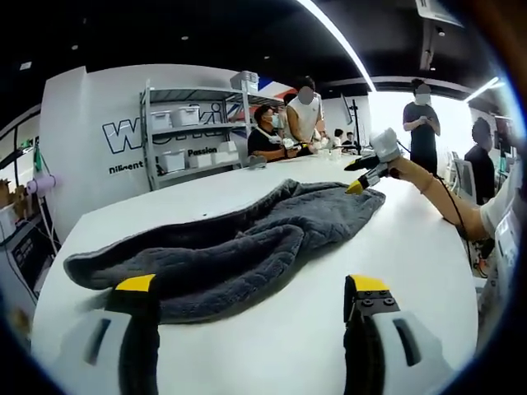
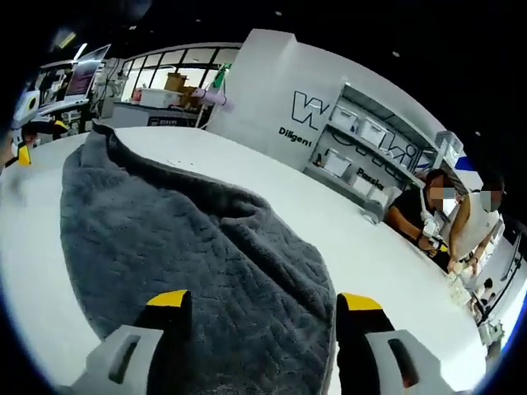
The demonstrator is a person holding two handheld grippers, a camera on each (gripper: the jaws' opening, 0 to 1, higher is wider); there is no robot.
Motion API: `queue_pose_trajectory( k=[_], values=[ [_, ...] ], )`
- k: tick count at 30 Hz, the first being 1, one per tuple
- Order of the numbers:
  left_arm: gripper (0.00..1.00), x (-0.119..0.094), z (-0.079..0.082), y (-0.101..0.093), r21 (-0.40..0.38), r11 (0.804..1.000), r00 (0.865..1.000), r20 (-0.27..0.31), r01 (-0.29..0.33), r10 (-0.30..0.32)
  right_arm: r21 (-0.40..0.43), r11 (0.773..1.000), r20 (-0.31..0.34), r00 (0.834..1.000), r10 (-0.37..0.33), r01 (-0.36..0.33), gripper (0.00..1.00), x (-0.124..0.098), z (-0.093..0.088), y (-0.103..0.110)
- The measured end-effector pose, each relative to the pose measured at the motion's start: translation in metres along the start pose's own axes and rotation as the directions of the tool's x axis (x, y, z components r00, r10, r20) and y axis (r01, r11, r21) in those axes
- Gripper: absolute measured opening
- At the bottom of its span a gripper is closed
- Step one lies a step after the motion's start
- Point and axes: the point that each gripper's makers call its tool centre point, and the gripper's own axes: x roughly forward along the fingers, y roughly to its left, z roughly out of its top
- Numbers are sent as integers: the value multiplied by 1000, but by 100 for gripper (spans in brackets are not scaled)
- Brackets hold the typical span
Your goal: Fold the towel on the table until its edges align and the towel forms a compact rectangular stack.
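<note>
A dark grey towel [image 1: 247, 239] lies rumpled and partly doubled over on the white table [image 1: 412, 255]. It stretches from the near left to a far right corner. My left gripper [image 1: 251, 288] is open just short of the towel's near edge, its yellow-tipped jaws wide apart with nothing between them. The right gripper [image 1: 362, 177], held by a person's arm, is at the towel's far corner. In the right gripper view the towel [image 2: 189, 239] runs away from the open right gripper [image 2: 263, 300], and its near end lies between the jaws. The left gripper [image 2: 20, 152] peeks in at the far left edge.
A metal shelf with white bins [image 1: 198, 132] stands against the lettered wall behind the table. Several people [image 1: 305, 111] stand or sit at the far end. Equipment [image 1: 20, 247] sits off the table's left edge. Bare tabletop [image 2: 329, 214] lies on both sides of the towel.
</note>
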Motion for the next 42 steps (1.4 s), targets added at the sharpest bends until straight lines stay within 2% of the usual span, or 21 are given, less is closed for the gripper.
queue_pose_trajectory(
  k=[7, 11, 16, 25, 32, 36, 39, 42],
  values=[
    [98, -2, 0, 2, -9, 1000, 1000, -3, -5, 5, 3, 996, 28, 995, 94, -94, 99, -1, 9, 27],
    [98, -3, 1, 3, -14, 1000, 1000, -1, -7, 7, 5, 992, 17, 992, 127, -127, 99, 2, 7, 36],
    [98, -6, 2, 8, -21, 1000, 1000, 3, -17, 17, -1, 991, -11, 991, 136, -136, 99, 6, 1, 40],
    [97, -12, -3, 35, -65, 994, 996, -2, -89, 89, -9, 989, -11, 989, 145, -146, 99, 6, 3, 44],
    [96, -7, -21, 51, -104, 986, 991, -47, -131, 127, -6, 990, -20, 989, 144, -144, 99, 8, 1, 44],
    [88, -4, -37, 66, -107, 979, 982, -93, -171, 162, -11, 989, -16, 989, 150, -150, 99, 9, 2, 46],
    [82, -5, -40, 85, -94, 970, 972, -94, -223, 215, -14, 989, -13, 989, 149, -149, 99, 9, 3, 47],
    [79, -10, -38, 105, -151, 950, 962, -61, -272, 265, -13, 989, -9, 989, 148, -148, 99, 9, 4, 47]
  ],
)
